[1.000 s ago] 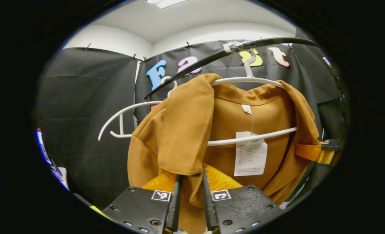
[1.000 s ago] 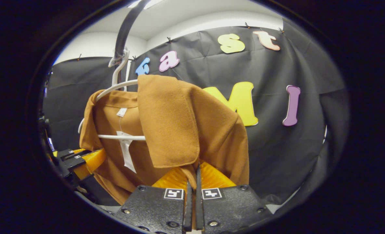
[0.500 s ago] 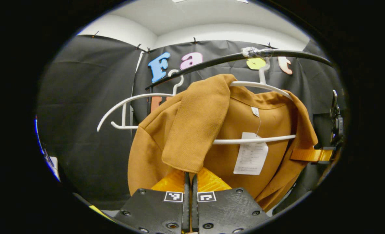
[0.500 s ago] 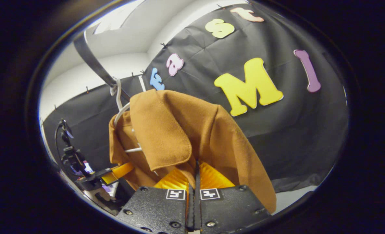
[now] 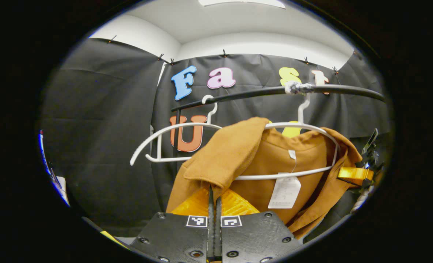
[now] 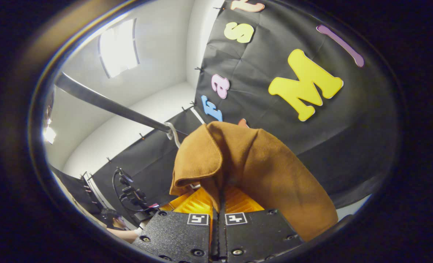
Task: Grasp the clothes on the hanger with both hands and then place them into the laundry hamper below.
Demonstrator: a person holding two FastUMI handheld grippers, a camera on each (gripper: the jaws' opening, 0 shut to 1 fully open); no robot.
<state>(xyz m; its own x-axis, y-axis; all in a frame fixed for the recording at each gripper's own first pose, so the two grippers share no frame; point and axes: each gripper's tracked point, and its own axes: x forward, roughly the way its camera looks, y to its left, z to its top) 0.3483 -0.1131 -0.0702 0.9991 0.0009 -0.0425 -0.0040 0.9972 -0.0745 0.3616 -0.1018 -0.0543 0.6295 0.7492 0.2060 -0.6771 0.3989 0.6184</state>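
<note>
Item: brown jacket (image 5: 297, 164), on its white hanger (image 5: 322, 137) under the rail (image 5: 340, 88); I have left gripper (image 5: 213, 199) and right gripper (image 6: 219, 199) each pinched closed on a front flap, ready to draw it off.

The jacket (image 5: 297, 164) is a matt, finely ribbed woven cloth, soft at its folded lapel (image 6: 196, 160). A smooth paper tag (image 5: 284, 193) hangs inside it. The hanger (image 5: 311, 128) under it looks like smooth, slightly glossy plastic, as does the bare hanger (image 5: 165, 133) beside it. The rail (image 5: 348, 88) above is smooth and dull, wrapped with shiny tape (image 5: 295, 87) at the hook.
</note>
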